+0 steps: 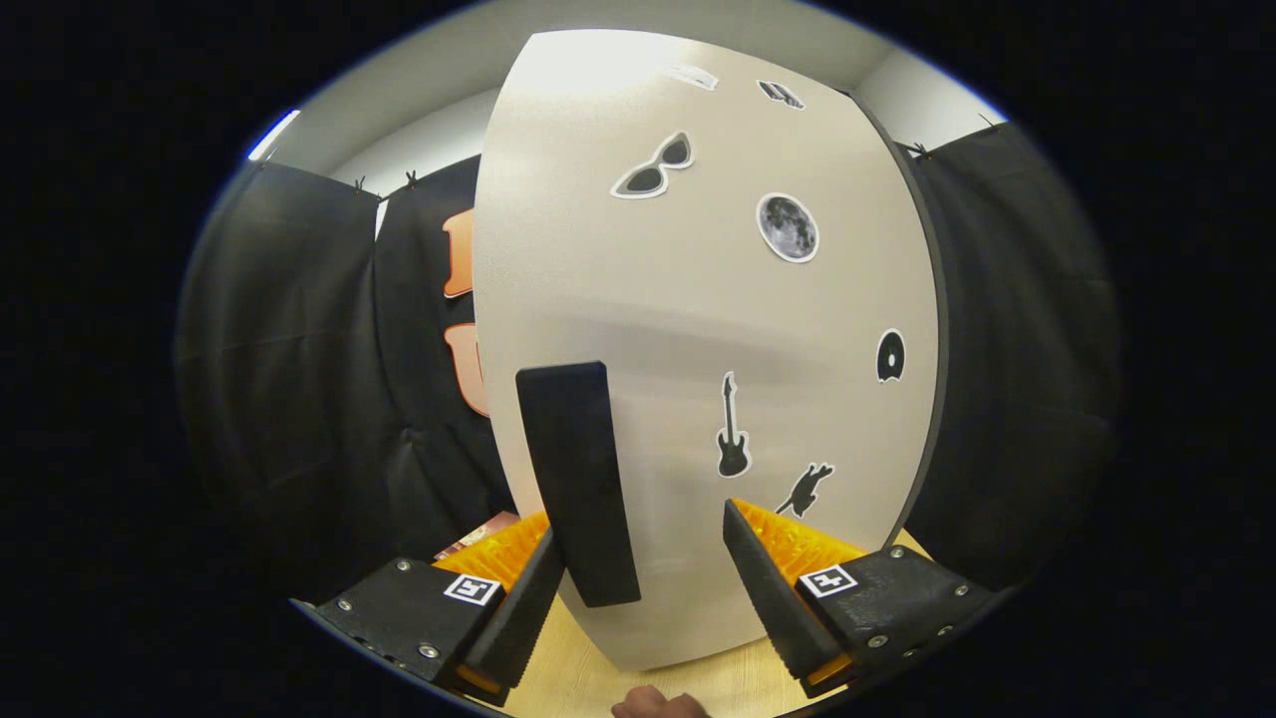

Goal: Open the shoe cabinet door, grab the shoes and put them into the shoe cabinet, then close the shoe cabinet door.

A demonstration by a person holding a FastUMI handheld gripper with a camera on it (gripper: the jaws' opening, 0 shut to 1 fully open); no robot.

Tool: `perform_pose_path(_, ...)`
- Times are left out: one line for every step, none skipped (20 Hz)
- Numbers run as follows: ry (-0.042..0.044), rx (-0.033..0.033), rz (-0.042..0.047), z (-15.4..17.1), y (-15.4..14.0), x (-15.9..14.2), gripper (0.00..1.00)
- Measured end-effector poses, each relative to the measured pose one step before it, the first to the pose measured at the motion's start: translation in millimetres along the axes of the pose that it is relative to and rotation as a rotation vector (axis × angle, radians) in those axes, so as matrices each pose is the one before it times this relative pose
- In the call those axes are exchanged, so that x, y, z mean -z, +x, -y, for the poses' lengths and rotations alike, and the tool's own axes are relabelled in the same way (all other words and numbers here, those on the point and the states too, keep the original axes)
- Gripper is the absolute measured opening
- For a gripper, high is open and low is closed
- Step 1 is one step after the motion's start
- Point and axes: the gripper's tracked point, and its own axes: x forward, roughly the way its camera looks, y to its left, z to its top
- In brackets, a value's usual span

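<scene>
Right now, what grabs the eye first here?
The pale cabinet door just ahead of the gripper, dotted with stickers: sunglasses, moon, guitar. Its dark handle stands between the open jaws, nearer the left one. A fingertip shows below on the wooden floor.

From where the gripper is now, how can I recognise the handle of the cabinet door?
The pale shoe cabinet door stands just ahead of the open gripper and carries small stickers. Near its lower left part is the handle, between the fingers and close to the left one. It is a tall, dark, plain bar that stands out from the door, whereas the stickers are flat pictures.
</scene>
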Motion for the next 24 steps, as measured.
perform_pose_path(0.00097,-0.00161,0.00381,-2.44,6.01,-0.96,0.94)
perform_pose_path(0.0017,-0.00073,0.00296,-1.89,6.71,-0.28,0.94)
perform_pose_path(0.00221,0.00077,-0.00024,-0.84,2.21,0.53,0.94)
perform_pose_path(-0.00226,0.00163,0.00048,-0.96,2.42,-0.45,0.94)
perform_pose_path(-0.00795,0.00266,0.00211,-0.44,2.72,-0.6,0.94)
perform_pose_path(-0.00683,0.00302,0.00499,-0.83,4.08,-1.21,0.94)
perform_pose_path(-0.00758,0.00414,0.00428,0.16,3.98,-0.83,0.94)
perform_pose_path(-0.00321,0.00305,0.0019,-0.33,5.28,1.19,0.94)
perform_pose_path(0.00027,0.00259,0.00052,-0.93,2.96,0.0,0.94)
perform_pose_path(0.00367,0.00174,-0.00129,-1.04,2.0,0.45,0.94)
perform_pose_path(0.00496,-0.00018,-0.00137,-0.33,2.62,-0.28,0.94)
perform_pose_path(0.0062,0.0006,-0.00258,-0.46,3.55,0.37,0.94)
perform_pose_path(0.00544,0.00375,-0.00431,0.42,1.9,0.17,0.94)
perform_pose_path(-0.0023,0.01186,0.00276,0.68,3.77,-1.18,0.94)
perform_pose_path(-0.01235,0.01254,-0.00145,-0.35,1.7,0.59,0.94)
perform_pose_path(-0.01757,0.01314,0.00266,-0.01,3.41,-0.12,0.95)
perform_pose_path(-0.02126,0.01302,-0.00058,0.69,2.05,0.7,0.95)
perform_pose_path(-0.01061,0.01069,0.00042,0.69,2.36,-0.33,0.95)
perform_pose_path(0.0041,0.00541,-0.00158,0.34,0.99,1.06,0.95)
perform_pose_path(0.00144,0.00476,0.00135,-0.07,1.46,-0.54,0.95)
perform_pose_path(-0.00607,0.00782,0.00325,2.19,1.68,-0.13,0.95)
perform_pose_path(-0.00574,0.00436,-0.00392,0.12,-0.56,0.92,0.95)
perform_pose_path(-0.00464,0.006,0.01664,0.09,-1.25,-1.68,0.95)
perform_pose_path(-0.00875,0.00082,-0.0045,0.27,4.05,2.77,0.95)
